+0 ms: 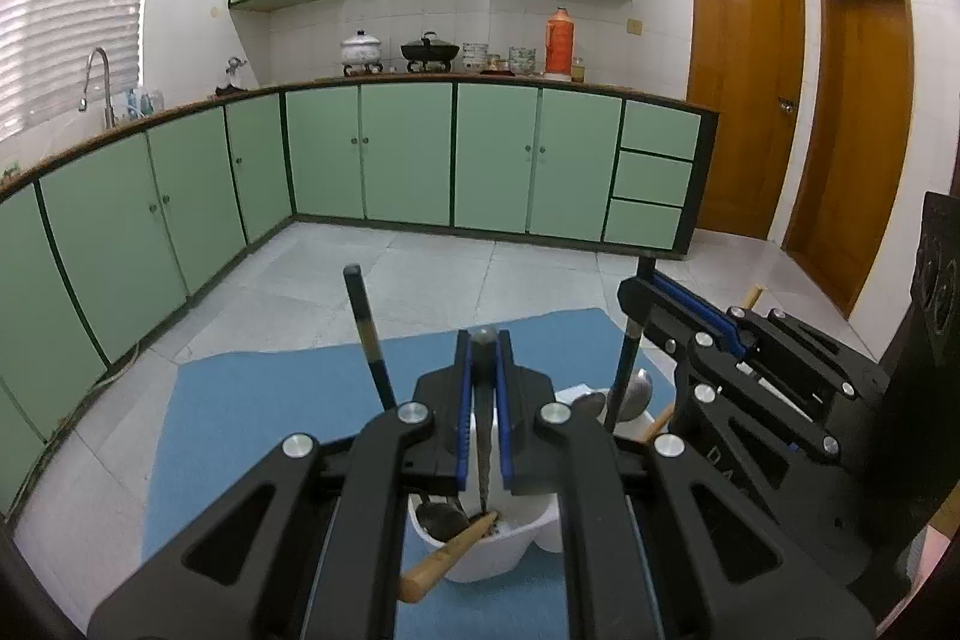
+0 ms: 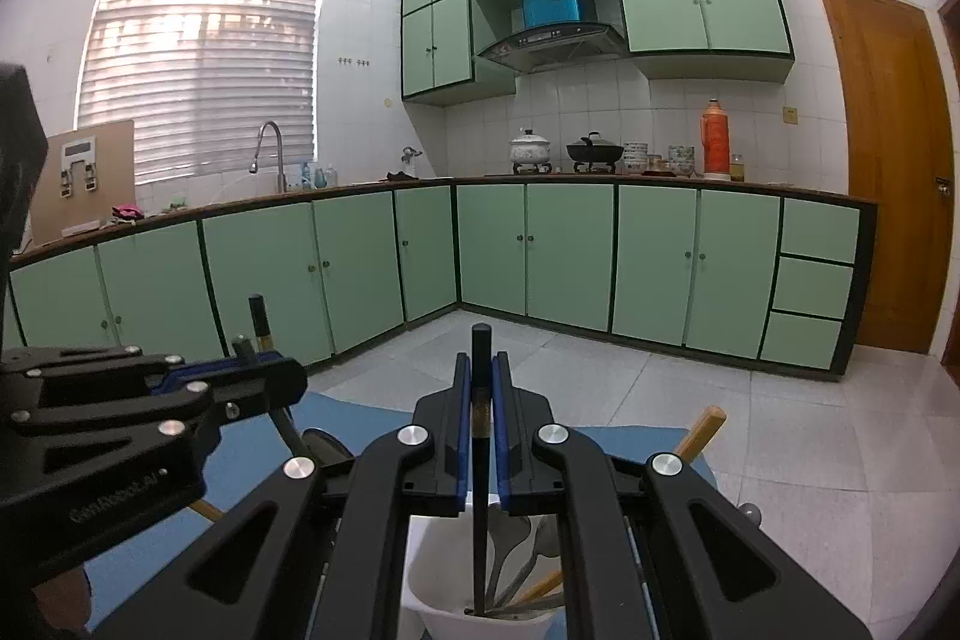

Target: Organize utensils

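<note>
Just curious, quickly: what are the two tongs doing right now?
Left tongs: closed on a thin metal utensil.
Right tongs: closed on a dark chopstick over the white holder.

Glossy white plastic holder (image 2: 444, 568), shiny metal spoons (image 2: 510, 550), a wooden handle (image 1: 447, 559), matt blue mat (image 1: 252, 418).

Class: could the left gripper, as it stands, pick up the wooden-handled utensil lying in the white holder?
Probably not yet: the left gripper is shut on a dark utensil, so its fingers are occupied, though the wooden-handled utensil lies just below it.

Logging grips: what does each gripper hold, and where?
Left gripper: dark metal utensil, near its top end. Right gripper: black chopstick, near its top end.
</note>
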Motion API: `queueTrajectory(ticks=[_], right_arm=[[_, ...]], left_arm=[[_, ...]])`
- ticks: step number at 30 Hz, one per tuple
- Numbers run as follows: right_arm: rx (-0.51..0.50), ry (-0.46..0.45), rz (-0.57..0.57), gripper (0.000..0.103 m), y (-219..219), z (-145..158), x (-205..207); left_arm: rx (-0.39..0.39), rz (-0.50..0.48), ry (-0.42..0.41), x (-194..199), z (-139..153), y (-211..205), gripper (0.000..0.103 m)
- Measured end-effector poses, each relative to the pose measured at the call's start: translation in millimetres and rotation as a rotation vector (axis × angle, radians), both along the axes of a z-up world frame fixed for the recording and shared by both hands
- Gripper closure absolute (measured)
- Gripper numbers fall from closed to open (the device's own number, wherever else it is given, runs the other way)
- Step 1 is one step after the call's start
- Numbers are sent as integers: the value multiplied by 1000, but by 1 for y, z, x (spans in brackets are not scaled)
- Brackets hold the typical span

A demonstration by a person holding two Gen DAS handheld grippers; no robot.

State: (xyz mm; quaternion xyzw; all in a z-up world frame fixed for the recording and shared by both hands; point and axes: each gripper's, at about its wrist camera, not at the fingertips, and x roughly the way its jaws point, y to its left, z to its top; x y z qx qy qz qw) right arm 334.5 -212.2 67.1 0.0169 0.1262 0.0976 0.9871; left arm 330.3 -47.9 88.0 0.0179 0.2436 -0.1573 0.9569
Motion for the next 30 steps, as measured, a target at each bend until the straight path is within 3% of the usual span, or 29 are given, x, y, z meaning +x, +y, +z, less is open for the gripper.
queueTrajectory(ticks=[10, 15, 21, 30], right_arm=[[10, -23, -9, 88, -9, 15, -15], [22, -59, -19, 82, -17, 28, -29], [48, -89, -26, 71, -29, 36, -53], [92, -89, -19, 49, -42, 23, -99]], left_arm=[[-26, 1, -16, -4, 10, 5, 95], [-27, 2, -53, -17, 18, 8, 90], [-50, 14, -95, -39, 27, 17, 72], [-85, 57, -172, -91, 25, 33, 34]])
